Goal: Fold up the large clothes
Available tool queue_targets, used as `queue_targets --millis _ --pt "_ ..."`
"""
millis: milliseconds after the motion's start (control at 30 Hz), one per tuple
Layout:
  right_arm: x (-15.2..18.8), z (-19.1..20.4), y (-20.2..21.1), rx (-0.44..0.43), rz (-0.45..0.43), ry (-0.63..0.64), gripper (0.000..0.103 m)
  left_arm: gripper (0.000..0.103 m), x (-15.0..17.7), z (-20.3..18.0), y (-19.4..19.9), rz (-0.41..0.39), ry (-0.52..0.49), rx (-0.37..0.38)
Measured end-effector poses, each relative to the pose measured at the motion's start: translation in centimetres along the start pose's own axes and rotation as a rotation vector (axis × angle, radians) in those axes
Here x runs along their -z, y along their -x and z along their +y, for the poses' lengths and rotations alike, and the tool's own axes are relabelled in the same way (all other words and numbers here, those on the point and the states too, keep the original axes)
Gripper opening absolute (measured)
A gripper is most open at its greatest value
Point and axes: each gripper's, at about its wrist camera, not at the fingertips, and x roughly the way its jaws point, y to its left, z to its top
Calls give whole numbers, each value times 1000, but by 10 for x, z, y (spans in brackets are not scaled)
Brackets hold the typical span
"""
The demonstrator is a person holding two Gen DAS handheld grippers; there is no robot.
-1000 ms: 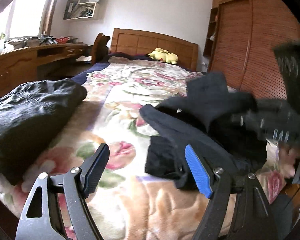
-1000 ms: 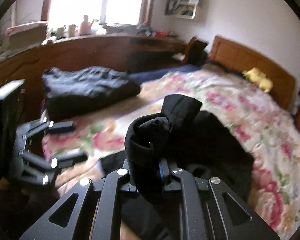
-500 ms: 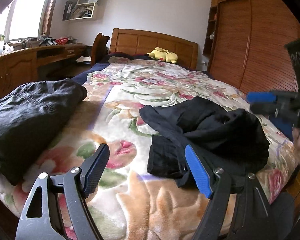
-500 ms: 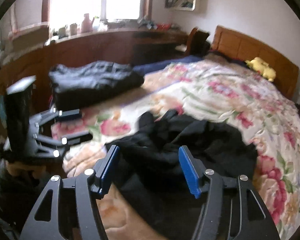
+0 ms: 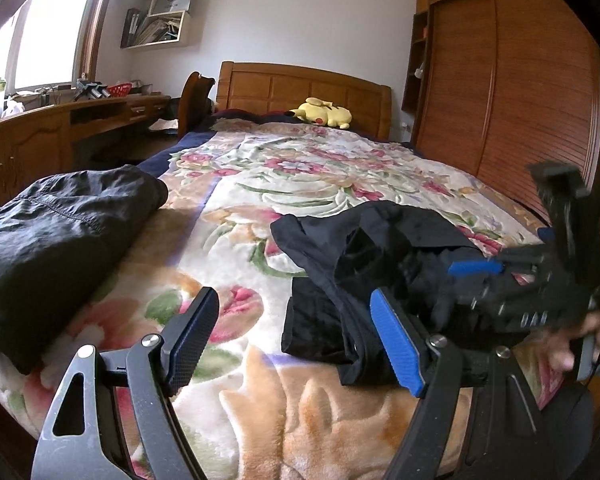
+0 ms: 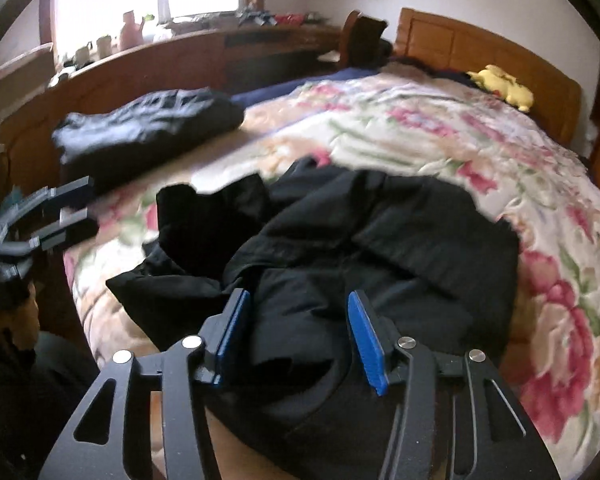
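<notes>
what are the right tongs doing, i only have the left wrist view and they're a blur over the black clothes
observer: The right tongs are open over the crumpled black garment. Their jaws have just been closing a little. Fabric bulges up between the blue pads, but it doesn't look pinched.
operator: ok and where do my left tongs sit from that side
observer: In the right wrist view the left tongs hang at the corner of the bed, beside the near end of the folded dark garment and clear of the crumpled one.
</notes>
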Motion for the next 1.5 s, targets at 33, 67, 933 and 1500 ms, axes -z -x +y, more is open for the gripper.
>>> queue_targets --millis 33,67,933,1500 --pt "1 4 -8 -13 12 -4 53 79 0 1 -1 2 2 -1" --pt "0 7 -16 -23 24 2 52 79 0 0 -1 2 4 -2" --pt "-113 -37 -97 -21 221 29 52 79 2 -11 -10 29 -42 13" --pt "-166 17 -133 -41 98 160 1 79 2 -4 -4 24 -39 9"
